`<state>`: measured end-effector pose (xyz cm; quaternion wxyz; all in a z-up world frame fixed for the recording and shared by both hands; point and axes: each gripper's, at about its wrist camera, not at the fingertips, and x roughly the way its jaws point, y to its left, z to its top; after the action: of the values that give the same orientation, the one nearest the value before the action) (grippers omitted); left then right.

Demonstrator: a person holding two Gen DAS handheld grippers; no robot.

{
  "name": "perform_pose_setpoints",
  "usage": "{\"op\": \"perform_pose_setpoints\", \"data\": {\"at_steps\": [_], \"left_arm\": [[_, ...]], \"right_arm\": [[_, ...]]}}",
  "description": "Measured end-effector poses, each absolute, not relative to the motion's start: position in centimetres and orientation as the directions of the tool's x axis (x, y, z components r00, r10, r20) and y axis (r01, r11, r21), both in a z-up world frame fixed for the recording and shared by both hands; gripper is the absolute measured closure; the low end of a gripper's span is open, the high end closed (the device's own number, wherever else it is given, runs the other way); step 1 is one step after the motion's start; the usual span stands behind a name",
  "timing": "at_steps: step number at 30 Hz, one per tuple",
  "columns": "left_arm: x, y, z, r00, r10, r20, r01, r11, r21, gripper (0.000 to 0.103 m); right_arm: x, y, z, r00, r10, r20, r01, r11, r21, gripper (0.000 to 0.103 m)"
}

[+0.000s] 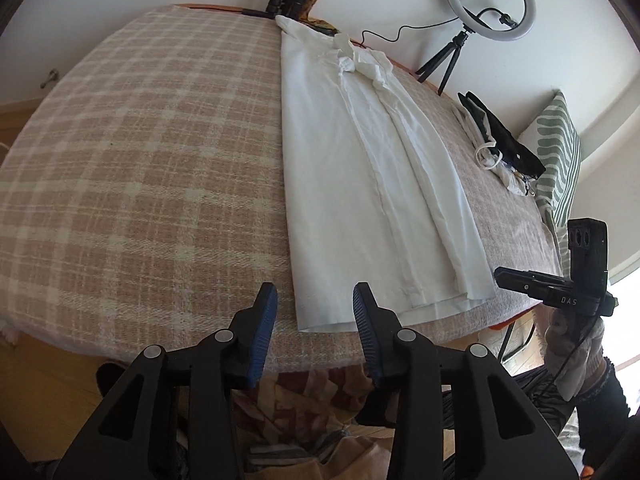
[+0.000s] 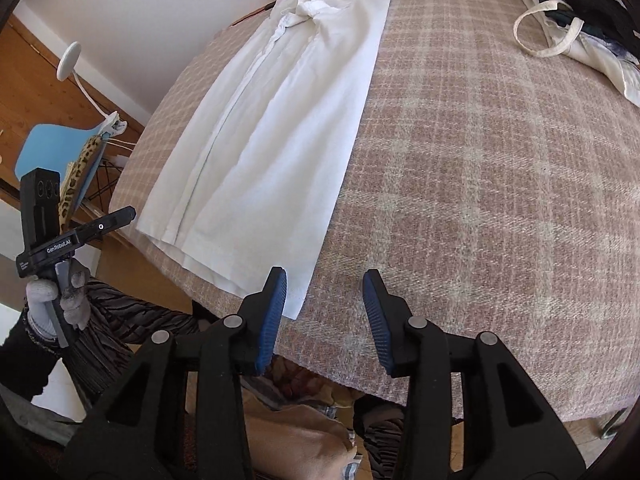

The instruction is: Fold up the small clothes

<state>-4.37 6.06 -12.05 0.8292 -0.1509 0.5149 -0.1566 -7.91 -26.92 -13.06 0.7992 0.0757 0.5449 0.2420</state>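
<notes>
Progress is partial: white shirt [image 1: 360, 168] lies lengthwise on the plaid blanket [image 1: 140, 160], sides already folded inward into a long strip. Crosswise folds remain. Left gripper [image 1: 314, 312] and right gripper [image 2: 325, 300] hover at its hem, jaws apart, empty.

Lettering showing on both handheld grippers

The left gripper [image 2: 80, 236] is showing "GenRobot.AI" in white along its black body; the right gripper [image 1: 560, 292] is showing only "DAS", the rest staying unreadable.
</notes>
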Motion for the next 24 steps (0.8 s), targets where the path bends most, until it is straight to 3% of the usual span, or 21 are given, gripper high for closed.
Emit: {"op": "perform_pose_setpoints", "data": {"at_steps": [10,13,17,24], "left_arm": [[-3.7,7.2,-14.1,0.348,-0.579,-0.738,0.061,0.799,-0.598,0.069],[-3.6,6.7,-14.4,0.321,-0.577,-0.751,0.081,0.807,-0.585,0.09],[-3.4,6.3,-14.5,0.314,-0.595,-0.74,0.09,0.794,-0.601,0.098],[-2.6,6.5,-13.2,0.351,-0.644,-0.68,0.094,0.747,-0.658,0.099]], "right_arm": [[-7.8,-28.1,-14.4,0.209,0.653,-0.727,-0.271,0.754,0.599,0.061],[-7.3,-28.0,-14.9,0.196,0.682,-0.705,-0.269,0.729,0.63,0.062],[-7.1,-26.8,-15.4,0.164,0.677,-0.717,-0.274,0.73,0.626,0.092],[-7.0,-27.4,-15.0,0.197,0.728,-0.656,-0.225,0.685,0.693,0.096]]}}
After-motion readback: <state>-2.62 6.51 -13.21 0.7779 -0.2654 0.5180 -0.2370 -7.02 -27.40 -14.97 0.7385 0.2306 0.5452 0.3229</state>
